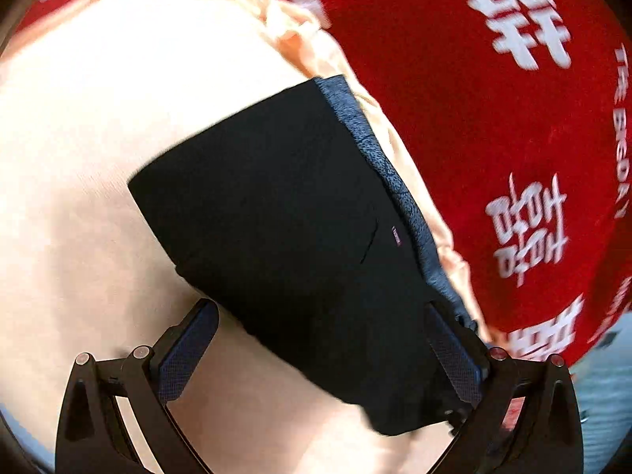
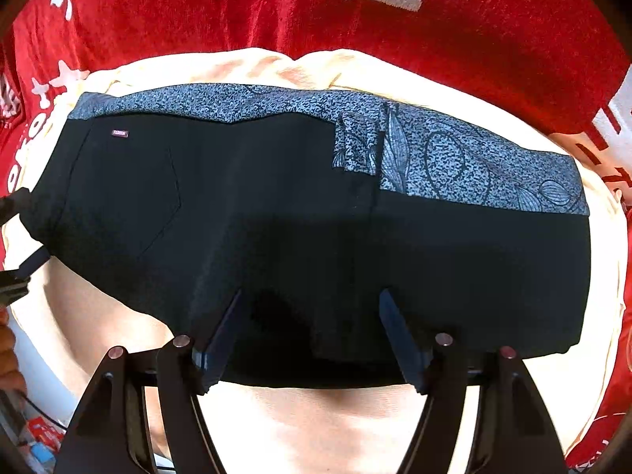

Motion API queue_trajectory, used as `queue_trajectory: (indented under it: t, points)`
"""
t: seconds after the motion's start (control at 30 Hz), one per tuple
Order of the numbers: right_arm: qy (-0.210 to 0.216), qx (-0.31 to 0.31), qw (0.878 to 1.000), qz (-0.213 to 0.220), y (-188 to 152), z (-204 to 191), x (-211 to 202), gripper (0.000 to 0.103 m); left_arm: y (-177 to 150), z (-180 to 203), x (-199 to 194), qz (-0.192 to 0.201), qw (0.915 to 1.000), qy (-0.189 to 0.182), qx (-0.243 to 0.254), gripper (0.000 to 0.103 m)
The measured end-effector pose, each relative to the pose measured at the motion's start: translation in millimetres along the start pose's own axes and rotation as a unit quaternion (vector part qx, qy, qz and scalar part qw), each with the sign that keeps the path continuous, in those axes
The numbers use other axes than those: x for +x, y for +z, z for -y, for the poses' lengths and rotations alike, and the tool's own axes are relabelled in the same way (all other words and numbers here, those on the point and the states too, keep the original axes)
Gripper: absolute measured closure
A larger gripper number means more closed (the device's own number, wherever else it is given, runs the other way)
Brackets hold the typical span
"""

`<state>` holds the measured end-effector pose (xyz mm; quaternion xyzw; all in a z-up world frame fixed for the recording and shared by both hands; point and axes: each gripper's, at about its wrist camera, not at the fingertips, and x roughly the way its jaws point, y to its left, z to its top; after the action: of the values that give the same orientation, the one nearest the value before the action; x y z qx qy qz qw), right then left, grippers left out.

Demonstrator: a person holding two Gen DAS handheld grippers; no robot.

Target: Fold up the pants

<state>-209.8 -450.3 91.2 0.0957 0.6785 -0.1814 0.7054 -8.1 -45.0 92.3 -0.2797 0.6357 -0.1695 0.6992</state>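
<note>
The pants (image 2: 276, 213) lie folded on a cream cloth (image 2: 316, 426) over a red printed cover (image 2: 395, 27), patterned blue panel (image 2: 454, 158) along the far edge. Both grippers stand wide. The left gripper (image 1: 324, 359) straddles the waist-end corner; the right gripper (image 2: 312, 335) straddles the near folded edge, gripping nothing. For the next fold, close on all layers together, lift evenly, and align the edges before release.

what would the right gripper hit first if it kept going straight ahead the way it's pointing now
The right gripper is open, with the black pants lying right between and ahead of its fingers. Going straight on, it would probably meet that black cloth first, then the blue patterned waistband. Depth is hard to judge here.
</note>
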Motion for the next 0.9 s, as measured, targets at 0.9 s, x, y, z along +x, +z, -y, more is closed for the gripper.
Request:
queue_trajectory:
  t: [0.9]
  points:
    - [0.024, -0.017, 1.000, 0.008, 17.7, -4.2, -26.8, 0.029, 3.2, 49.8, 60.6, 0.041, 0.9854, 0.156, 0.054, 0.040]
